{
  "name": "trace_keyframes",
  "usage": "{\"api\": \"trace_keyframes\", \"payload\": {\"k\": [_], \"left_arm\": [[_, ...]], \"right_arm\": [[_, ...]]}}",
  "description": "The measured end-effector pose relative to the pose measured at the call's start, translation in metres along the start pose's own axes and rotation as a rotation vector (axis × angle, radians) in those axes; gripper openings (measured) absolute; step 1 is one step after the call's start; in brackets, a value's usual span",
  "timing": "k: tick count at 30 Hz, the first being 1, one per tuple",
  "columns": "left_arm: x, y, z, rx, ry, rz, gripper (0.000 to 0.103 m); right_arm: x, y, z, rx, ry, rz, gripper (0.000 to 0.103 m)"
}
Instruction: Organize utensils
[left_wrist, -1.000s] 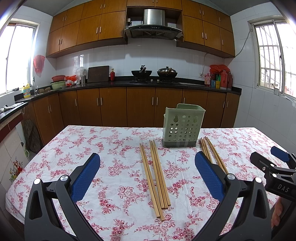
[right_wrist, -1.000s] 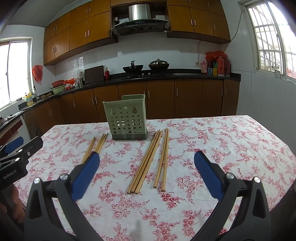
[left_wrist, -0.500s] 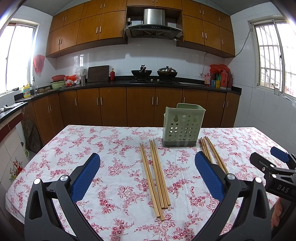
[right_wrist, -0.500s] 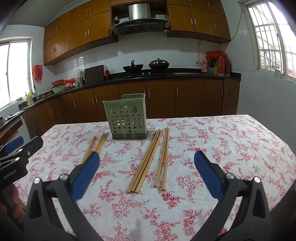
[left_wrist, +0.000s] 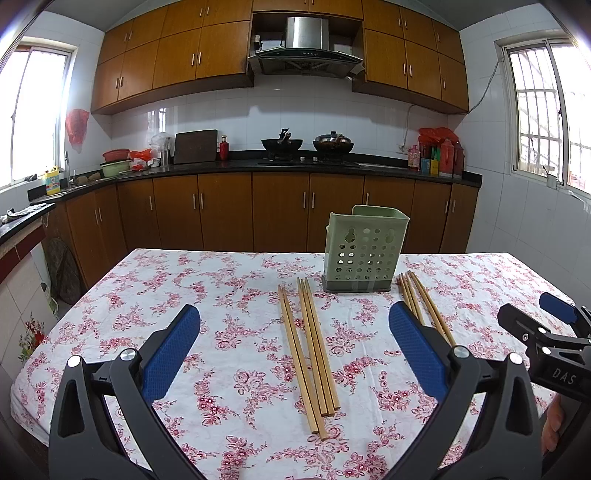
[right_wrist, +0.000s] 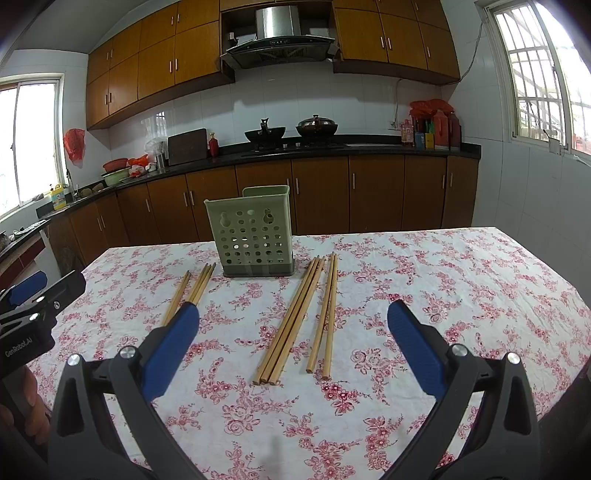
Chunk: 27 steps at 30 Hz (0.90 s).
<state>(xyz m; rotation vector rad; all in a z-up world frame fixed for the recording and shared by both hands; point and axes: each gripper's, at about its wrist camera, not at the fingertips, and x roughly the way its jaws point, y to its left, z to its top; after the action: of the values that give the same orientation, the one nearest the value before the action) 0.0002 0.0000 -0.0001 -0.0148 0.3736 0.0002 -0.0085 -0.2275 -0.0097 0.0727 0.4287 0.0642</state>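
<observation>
Left wrist view showed the left gripper (left_wrist: 294, 332) spread wide, empty, hovering above the near part of the surface (left_wrist: 207, 291). The right gripper (right_wrist: 293, 325) was likewise spread and empty; nothing was pinched by either.

Utensils were wooden chopsticks in two groups, all flat on the floral tablecloth. The left group (left_wrist: 310, 350), four or five sticks, lay just left of the green holder (left_wrist: 364, 254) in the left wrist view. The right group (right_wrist: 295, 317) lay just right of the holder (right_wrist: 253, 236) in the right wrist view: three sticks touching, two more beside them, slightly apart. The holder stood upright at the far middle of the surface and looked empty, though its interior was mostly hidden.

Orientation: the long axis of every stick ran near-to-far. Far ends sat close beside the holder's base. Near ends of the left group pointed toward the left gripper, fanning slightly. The right group leaned a little, near ends drifting left.

Judged status: no stick yet in the holder; the first pick was not begun.

Risks, judged:
- Thin round sticks lying flush: the pads could slide over them or roll them away.
- Closing across a touching bundle could take some sticks and scatter the rest.
- A grasp near one end would let the stick droop and swing, and miss the holder's opening.
- The light holder could tip if a stick struck its rim.
</observation>
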Motion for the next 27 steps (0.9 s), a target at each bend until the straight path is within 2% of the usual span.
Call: {"api": "trace_keyframes", "payload": {"k": [13, 20, 22, 24, 25, 27], "left_arm": [[0.004, -0.005, -0.008, -0.004, 0.019, 0.004, 0.101], [0.026, 0.008, -0.012, -0.036, 0.125, 0.043, 0.101], [0.034, 0.014, -0.016, -0.065, 0.172, 0.050, 0.101], [0.043, 0.020, -0.020, -0.085, 0.217, 0.059, 0.101], [0.047, 0.021, -0.022, -0.087, 0.234, 0.064, 0.101], [0.054, 0.024, -0.027, -0.092, 0.277, 0.071, 0.101]], "right_arm": [[0.010, -0.003, -0.005, 0.010, 0.027, -0.013, 0.099], [0.041, -0.030, -0.012, 0.110, 0.163, -0.080, 0.099], [0.056, -0.037, -0.015, 0.114, 0.222, -0.111, 0.083], [0.077, -0.043, -0.020, 0.121, 0.310, -0.126, 0.073], [0.084, -0.046, -0.021, 0.132, 0.337, -0.123, 0.065], [0.101, -0.053, -0.027, 0.171, 0.393, -0.100, 0.056]]}}
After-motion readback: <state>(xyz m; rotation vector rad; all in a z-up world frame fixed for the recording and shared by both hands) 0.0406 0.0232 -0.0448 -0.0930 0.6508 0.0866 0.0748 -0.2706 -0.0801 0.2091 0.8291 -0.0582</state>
